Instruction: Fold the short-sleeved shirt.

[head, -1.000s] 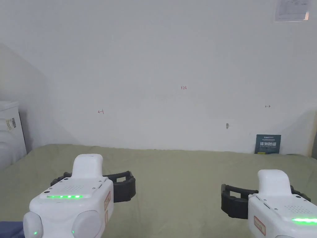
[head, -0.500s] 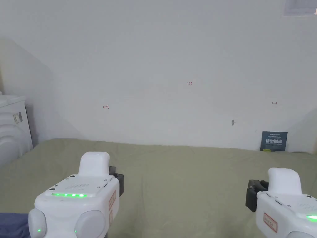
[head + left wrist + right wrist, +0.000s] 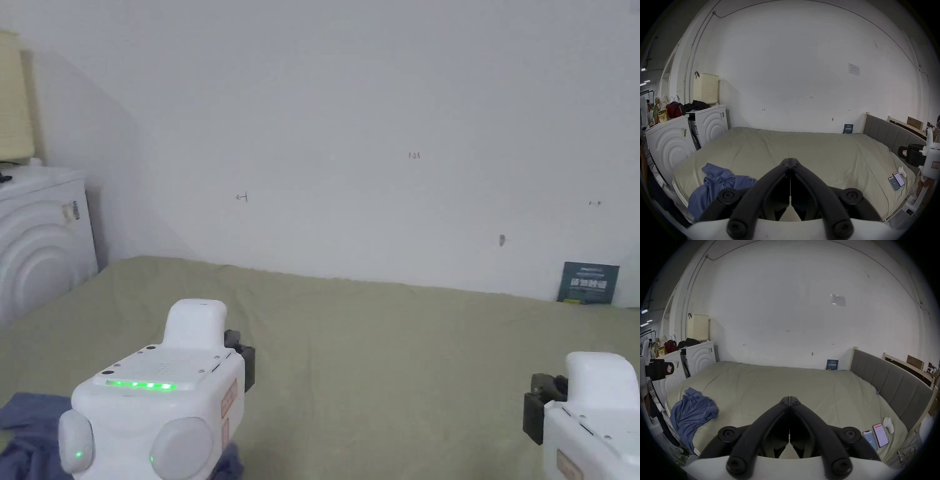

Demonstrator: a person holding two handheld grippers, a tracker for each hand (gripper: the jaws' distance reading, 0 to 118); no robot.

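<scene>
A blue short-sleeved shirt [image 3: 690, 412] lies crumpled at the near left corner of the bed [image 3: 769, 386]; the same shirt [image 3: 716, 181] hangs partly over that edge, and a bit of the shirt [image 3: 28, 425] peeks out at bottom left in the head view. My left gripper [image 3: 790, 160] is shut with nothing in it, held above the bed just right of the shirt. My right gripper [image 3: 789, 398] is also shut and empty, over the middle of the bed. In the head view the left gripper [image 3: 240, 359] and right gripper [image 3: 539, 406] hover apart.
Two phones [image 3: 875, 437] and a small white object [image 3: 888, 426] lie at the bed's near right corner. A grey headboard [image 3: 891, 382] runs along the right. White washing machines [image 3: 672, 142] stand on the left, with a cream basket [image 3: 705, 88] and bags on top. A white wall [image 3: 375, 125] is behind.
Both grippers went from open a second ago to shut. The head camera has turned left and down, bringing the washing machine and a bit of the blue shirt into sight.
</scene>
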